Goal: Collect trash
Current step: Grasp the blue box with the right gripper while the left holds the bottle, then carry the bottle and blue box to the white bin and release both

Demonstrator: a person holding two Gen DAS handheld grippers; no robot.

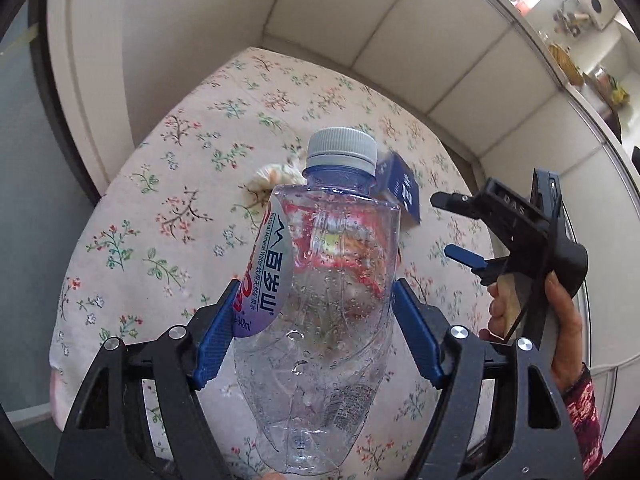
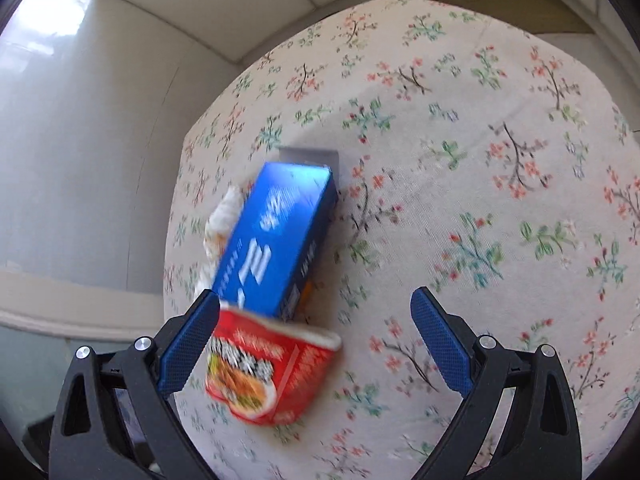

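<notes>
1. A clear plastic mineral-water bottle with a grey cap is pinched between the blue pads of the left gripper, cap pointing away from the camera and raised above a table covered by a floral cloth.
2. The bottle's label is seen peeled partly loose beside the left pad.
3. The right gripper is held over the same cloth with its jaws spread wide and nothing pressed between them.
4. A blue carton is shown lying near the table's far edge, one end resting against the rim of a red instant-noodle cup tipped on its side.
5. Crumpled white paper is glimpsed behind the carton, toward the table's edge.
6. In the left wrist view, the right gripper is gripped by a hand in a patterned sleeve.
</notes>
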